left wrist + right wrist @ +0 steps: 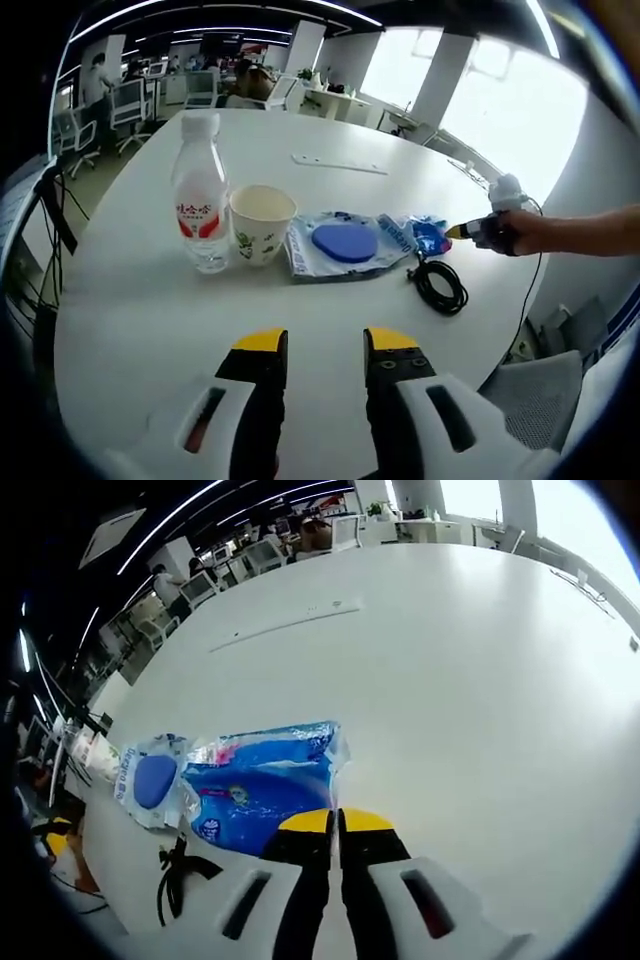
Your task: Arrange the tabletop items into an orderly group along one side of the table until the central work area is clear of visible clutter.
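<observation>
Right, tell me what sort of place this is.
Probably an open-plan office: a large white round table, office chairs at desks behind it, and strip ceiling lights overhead.

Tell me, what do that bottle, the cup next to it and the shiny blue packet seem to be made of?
The bottle looks like clear thin plastic: you see through it, and it has a white cap and red label. The cup seems to be matte paper, cream with a printed green leaf pattern. The blue packet looks like glossy plastic film, crinkled and catching glare; the right gripper appears shut on its edge.
</observation>
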{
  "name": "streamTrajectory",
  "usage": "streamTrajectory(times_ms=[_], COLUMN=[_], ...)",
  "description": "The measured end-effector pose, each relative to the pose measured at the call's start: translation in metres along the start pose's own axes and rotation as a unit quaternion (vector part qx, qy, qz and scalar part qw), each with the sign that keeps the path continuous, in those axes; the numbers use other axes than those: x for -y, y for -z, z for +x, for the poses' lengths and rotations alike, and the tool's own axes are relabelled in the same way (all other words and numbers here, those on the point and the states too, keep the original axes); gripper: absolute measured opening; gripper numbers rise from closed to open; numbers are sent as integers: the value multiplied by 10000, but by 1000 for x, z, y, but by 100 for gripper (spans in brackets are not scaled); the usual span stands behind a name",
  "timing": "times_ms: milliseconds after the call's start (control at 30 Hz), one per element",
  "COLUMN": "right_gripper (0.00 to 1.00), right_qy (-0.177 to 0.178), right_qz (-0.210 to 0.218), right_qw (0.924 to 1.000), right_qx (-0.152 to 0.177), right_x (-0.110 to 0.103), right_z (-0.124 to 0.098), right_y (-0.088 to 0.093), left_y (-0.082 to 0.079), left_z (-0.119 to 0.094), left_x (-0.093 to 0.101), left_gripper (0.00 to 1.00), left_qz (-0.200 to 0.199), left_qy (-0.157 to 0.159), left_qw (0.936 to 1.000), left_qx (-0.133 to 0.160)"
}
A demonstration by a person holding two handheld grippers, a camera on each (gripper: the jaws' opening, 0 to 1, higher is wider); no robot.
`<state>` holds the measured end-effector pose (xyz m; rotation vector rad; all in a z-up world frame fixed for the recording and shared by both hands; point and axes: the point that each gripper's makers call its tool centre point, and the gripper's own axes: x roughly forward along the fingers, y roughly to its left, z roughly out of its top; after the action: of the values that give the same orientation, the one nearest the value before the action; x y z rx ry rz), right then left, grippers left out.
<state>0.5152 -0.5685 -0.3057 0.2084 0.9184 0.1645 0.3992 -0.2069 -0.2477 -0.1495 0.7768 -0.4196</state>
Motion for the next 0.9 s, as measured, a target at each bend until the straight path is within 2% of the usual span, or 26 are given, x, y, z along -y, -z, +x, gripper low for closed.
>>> streamTrajectory(times_ms=[133,267,467,567,800,900], right_gripper=[2,9,10,13,17,21], right_qy=[10,31,-46,-149,-488,-724], right_qz=[21,19,1,-175,-403,-859], right_qw=[10000,10000,10000,9997,9980,9936], right_qx=[-4,-34,31,-33,77,130], right_x=[-1,-1,-4,-9,-16,-25], right_z=[-4,-11,-18,-20,-17,-16], right_y=[1,3,0,2,-1,-1], left_y=[-2,-3,-5,-7,-9,-8], left_z=[-1,-3,-4,-5,-7,-9], left_x=[1,1,1,1,1,-1], left_gripper=[29,29,29,30,30,30], left_qz=[21,27,59,88,163,185], left_qy=[15,18,29,51,72,66], left_qw=[10000,10000,10000,9999,9998,9998], left_qx=[9,27,57,75,100,101])
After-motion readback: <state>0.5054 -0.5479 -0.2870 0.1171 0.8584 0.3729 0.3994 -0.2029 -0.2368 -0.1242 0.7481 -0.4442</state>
